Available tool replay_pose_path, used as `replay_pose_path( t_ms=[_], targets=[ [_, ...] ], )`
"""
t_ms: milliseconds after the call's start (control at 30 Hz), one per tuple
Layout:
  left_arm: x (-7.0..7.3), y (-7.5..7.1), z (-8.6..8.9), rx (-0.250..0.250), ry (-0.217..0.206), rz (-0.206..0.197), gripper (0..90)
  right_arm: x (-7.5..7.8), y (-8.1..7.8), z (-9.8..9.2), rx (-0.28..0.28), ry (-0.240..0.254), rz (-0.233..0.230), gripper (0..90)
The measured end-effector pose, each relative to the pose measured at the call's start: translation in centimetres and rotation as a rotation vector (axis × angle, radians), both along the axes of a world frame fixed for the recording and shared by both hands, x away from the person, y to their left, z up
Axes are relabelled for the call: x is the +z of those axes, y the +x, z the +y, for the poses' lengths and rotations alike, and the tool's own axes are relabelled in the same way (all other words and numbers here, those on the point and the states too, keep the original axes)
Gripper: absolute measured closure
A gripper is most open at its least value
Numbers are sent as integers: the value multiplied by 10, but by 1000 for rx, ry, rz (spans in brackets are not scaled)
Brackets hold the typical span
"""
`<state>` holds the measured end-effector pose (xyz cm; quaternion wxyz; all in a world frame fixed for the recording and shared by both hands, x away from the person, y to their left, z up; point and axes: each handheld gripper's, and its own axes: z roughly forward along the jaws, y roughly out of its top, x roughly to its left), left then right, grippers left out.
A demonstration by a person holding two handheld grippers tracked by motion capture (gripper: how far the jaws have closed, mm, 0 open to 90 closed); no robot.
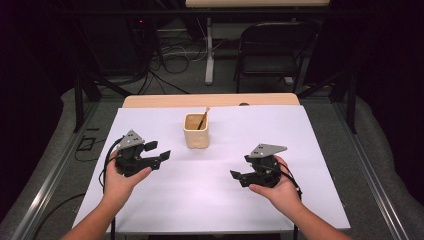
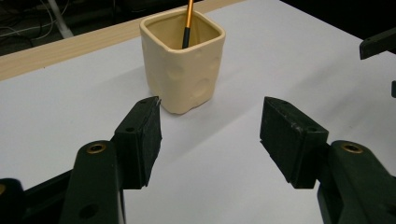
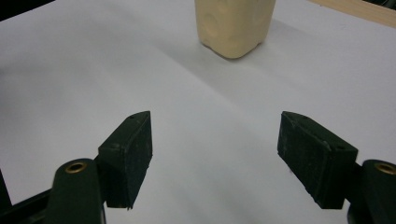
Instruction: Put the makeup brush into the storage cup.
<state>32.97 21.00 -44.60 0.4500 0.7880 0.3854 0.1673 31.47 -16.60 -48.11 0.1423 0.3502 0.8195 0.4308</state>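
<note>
Counter (image 1: 150, 101): pale wood top, covered almost edge to edge by a white sheet (image 1: 210, 200), presumably to give a plain, even ground on which the items stand out; a strip of bare wood shows along the far edge. Cup (image 1: 196, 135): cream-coloured ceramic, squarish with rounded corners and dimpled walls, standing upright on the sheet toward the far middle, about midway between the two hands and well apart from both, so either claw could reach it. Left claw (image 1: 156, 151): held in the person's left hand above the near left of the sheet, jaws spread wide with nothing between them; in the left gripper view the cup stands just beyond the left jaw, which suggests this claw is lined up for an approach to the cup or its contents. Right claw (image 1: 236, 177): held in the person's right hand at the near right, jaws likewise released and empty, pointed across the sheet toward the cup; it appears to be waiting in reserve. Brush (image 1: 203, 119): thin stick with an orange shaft and dark lower end, leaning inside the cup against its far right rim, tip rising above the rim, where a claw could pinch it.
</note>
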Motion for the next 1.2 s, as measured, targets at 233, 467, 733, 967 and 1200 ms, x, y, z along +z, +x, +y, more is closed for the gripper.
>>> replay_pose_path(
  t_ms=[233,467,733,967,1200],
  targets=[
    [-9,-9,7,3,-4,7,386,-1,-2,-5,-9,1,2,262],
    [-17,-17,8,-11,11,12,387,-6,-5,-8,-15,8,2,262],
    [-26,-24,12,-6,-13,22,389,-10,-11,-12,-18,6,4,262],
    [-34,-30,16,4,-41,27,401,-15,-15,-18,-34,17,11,263],
    [-45,-35,18,15,-68,44,403,-17,-18,-22,-47,41,9,262]
  ],
)
